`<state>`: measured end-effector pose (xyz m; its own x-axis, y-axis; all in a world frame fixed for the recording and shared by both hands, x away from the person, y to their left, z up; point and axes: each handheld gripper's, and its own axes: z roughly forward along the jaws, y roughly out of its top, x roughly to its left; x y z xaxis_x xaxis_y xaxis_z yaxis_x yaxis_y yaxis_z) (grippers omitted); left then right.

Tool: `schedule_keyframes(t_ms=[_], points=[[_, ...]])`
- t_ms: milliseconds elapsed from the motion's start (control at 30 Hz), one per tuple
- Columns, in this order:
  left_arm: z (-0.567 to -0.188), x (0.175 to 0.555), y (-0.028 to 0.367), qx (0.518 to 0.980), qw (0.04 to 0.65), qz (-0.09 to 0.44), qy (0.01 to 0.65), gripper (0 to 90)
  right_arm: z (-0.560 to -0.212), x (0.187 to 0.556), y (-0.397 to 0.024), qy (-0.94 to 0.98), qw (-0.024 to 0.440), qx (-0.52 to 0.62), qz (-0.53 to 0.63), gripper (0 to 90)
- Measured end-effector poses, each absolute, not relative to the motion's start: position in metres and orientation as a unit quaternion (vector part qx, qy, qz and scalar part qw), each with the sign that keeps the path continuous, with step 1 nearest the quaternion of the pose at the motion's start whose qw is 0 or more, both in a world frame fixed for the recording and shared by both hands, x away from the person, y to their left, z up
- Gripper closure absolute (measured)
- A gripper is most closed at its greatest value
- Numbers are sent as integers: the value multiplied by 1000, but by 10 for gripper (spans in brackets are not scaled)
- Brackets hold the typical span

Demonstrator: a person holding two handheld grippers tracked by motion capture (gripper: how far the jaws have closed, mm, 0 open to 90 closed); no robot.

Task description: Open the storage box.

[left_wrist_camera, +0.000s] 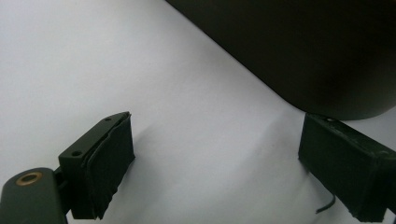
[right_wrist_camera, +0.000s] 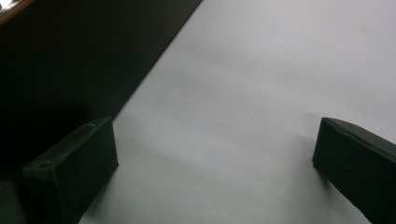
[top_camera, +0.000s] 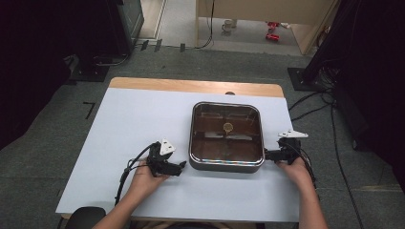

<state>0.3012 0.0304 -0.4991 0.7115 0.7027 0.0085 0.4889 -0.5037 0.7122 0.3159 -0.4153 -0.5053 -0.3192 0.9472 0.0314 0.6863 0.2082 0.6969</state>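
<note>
We see square metal pan (top_camera: pixel 227 137) at centre of high view, slightly right, sitting on white counter (top_camera: pixel 129 124); small round brown piece (top_camera: pixel 228 127) inside pan.

Left gripper (top_camera: pixel 180 167) at lower left of pan, just beside its near corner, jaws apart, nothing between; in left gripper view, dark pan wall (left_wrist_camera: pixel 308 51) fills upper right.

Right gripper (top_camera: pixel 268 154) at pan's right edge, lower right of frame centre, jaws apart, empty; touching pan or not, we cannot tell.

Dim room, brightly lit white table (top_camera: pixel 143 143); both gripper views soft, shadowed at edges.
</note>
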Motion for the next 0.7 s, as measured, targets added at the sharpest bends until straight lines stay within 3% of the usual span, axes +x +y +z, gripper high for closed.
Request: schedule_keyframes(t_ms=[400, 700], points=[[-488, 308, 29, 877, 320, 116, 338, 141, -505, 316, -415, 749, 208, 545, 314, 0], [-476, 314, 36, 880, 326, 79, 336, 163, -505, 316, -415, 749, 207, 546, 314, 0]])
